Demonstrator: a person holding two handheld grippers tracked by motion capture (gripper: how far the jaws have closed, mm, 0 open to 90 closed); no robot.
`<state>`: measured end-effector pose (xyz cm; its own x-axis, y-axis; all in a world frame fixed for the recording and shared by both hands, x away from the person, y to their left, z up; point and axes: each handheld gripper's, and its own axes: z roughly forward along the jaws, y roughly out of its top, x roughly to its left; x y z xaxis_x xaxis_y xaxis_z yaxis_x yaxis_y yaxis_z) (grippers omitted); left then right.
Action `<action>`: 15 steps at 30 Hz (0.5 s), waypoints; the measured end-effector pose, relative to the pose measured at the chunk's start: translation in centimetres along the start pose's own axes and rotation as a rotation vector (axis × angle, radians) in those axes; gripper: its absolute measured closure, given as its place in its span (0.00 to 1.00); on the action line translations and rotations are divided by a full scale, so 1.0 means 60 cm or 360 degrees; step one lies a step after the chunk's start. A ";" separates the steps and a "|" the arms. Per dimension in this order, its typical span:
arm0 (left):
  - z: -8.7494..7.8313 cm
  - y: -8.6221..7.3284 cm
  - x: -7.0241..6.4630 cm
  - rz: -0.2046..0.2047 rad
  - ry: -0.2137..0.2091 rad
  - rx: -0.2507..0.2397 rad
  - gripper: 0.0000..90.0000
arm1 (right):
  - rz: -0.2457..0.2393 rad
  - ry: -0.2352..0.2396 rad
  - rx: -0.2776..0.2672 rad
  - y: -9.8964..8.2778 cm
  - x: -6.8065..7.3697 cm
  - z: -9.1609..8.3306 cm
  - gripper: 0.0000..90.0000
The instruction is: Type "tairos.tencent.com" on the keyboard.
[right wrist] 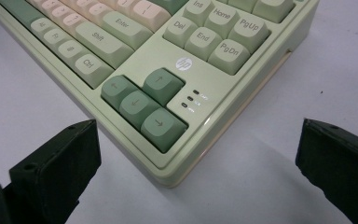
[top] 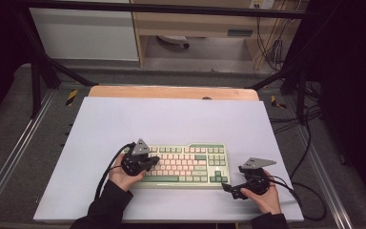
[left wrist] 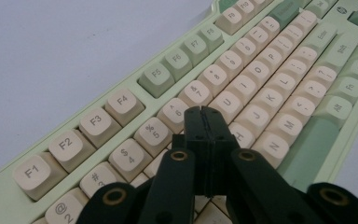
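On the white surface (top: pixel 171 119) the green-and-cream keyboard (top: pixel 186 164) lies lengthwise left to right — the left tool (left wrist: pixel 204 112), jaws together, is over its middle keys; the right tool (right wrist: pixel 196 154), jaws apart, faces its arrow-key corner.

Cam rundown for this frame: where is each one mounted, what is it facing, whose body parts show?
High view: above the person's side, looking forward and down on the white table; forearms, left gripper, right gripper.
Left gripper view: on the left gripper, shut jaws over the letter keys.
Right gripper view: on the right gripper, open jaws flanking the arrow-key corner.
All share the keyboard.
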<state>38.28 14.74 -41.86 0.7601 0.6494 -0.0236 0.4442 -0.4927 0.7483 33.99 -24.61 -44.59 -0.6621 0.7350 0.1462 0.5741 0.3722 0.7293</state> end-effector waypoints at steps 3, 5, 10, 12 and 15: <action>-0.008 0.000 -0.001 0.0005 -0.0005 -0.0010 1.00 | -0.0001 -0.0003 0.0006 0.000 0.000 -0.001 0.01; -0.014 -0.001 -0.001 0.0007 -0.0009 -0.0021 1.00 | -0.0005 -0.0004 0.0005 0.000 0.000 -0.001 0.01; -0.030 -0.008 0.002 0.0006 -0.0006 -0.0030 1.00 | -0.0005 -0.0006 0.0002 0.000 0.000 0.000 0.01; -0.036 -0.012 0.005 0.0000 -0.0001 -0.0025 1.00 | -0.0004 -0.0006 0.0003 0.000 0.000 -0.001 0.01; -0.045 -0.019 0.011 -0.0016 0.0009 -0.0029 1.00 | -0.0002 -0.0004 0.0005 0.000 0.000 -0.001 0.01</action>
<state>36.95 17.31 -40.94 0.7528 0.6577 -0.0274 0.4432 -0.4756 0.7598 33.99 -24.65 -44.54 -0.6616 0.7360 0.1435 0.5748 0.3749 0.7273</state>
